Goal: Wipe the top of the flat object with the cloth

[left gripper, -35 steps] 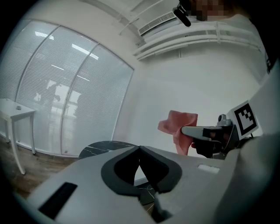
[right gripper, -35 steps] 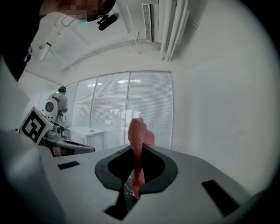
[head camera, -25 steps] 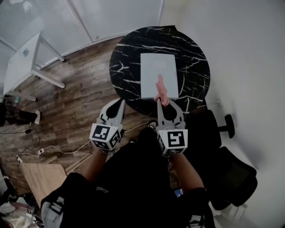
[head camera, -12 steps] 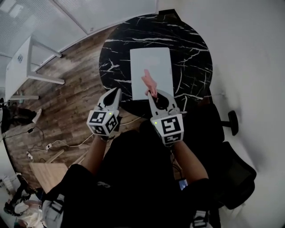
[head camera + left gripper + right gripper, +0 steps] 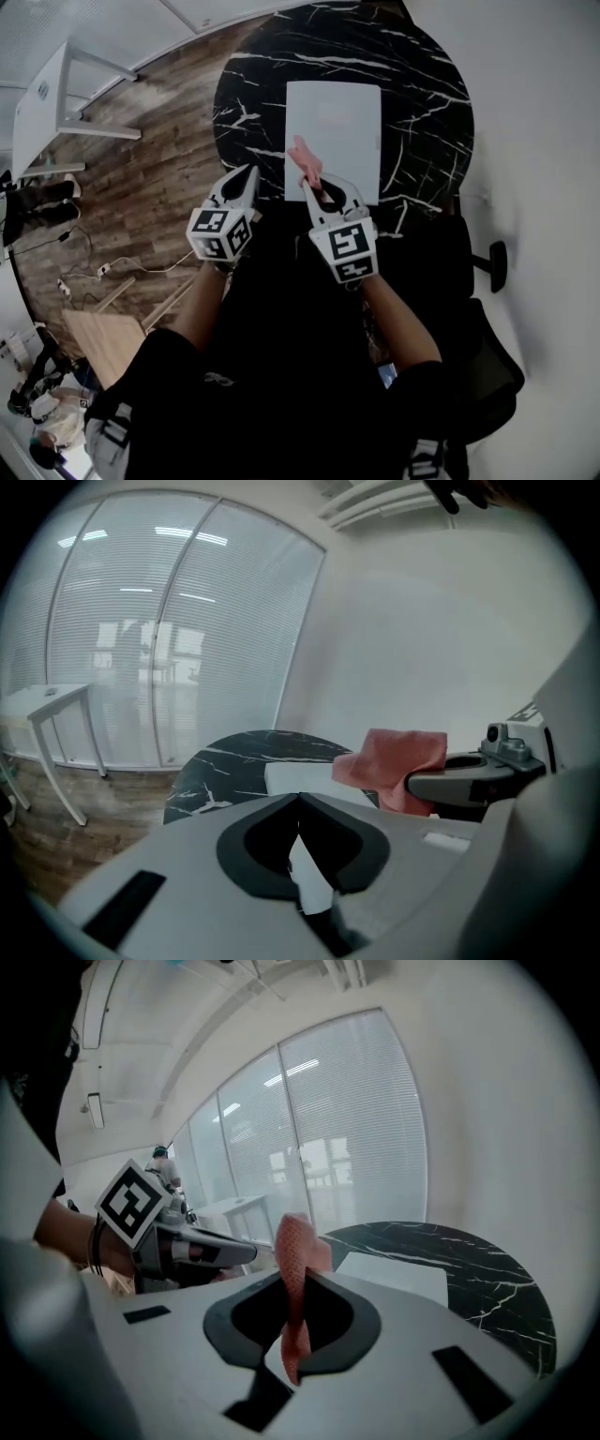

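Now the right gripper point(image 5: 309, 181), pinching the pink cloth point(image 5: 303, 157), has slid it left to the near-left corner of the flat object point(image 5: 337, 131) lying mid-counter point(image 5: 422, 84), suggesting a wipe under way; the left gripper point(image 5: 249, 174) hangs pressed together, empty.

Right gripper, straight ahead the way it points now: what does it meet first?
Probably the near left edge of the white flat object, cloth first: the right gripper is shut on the pink cloth, whose tip shows over that edge in the head view. Its height above the black table is unclear.
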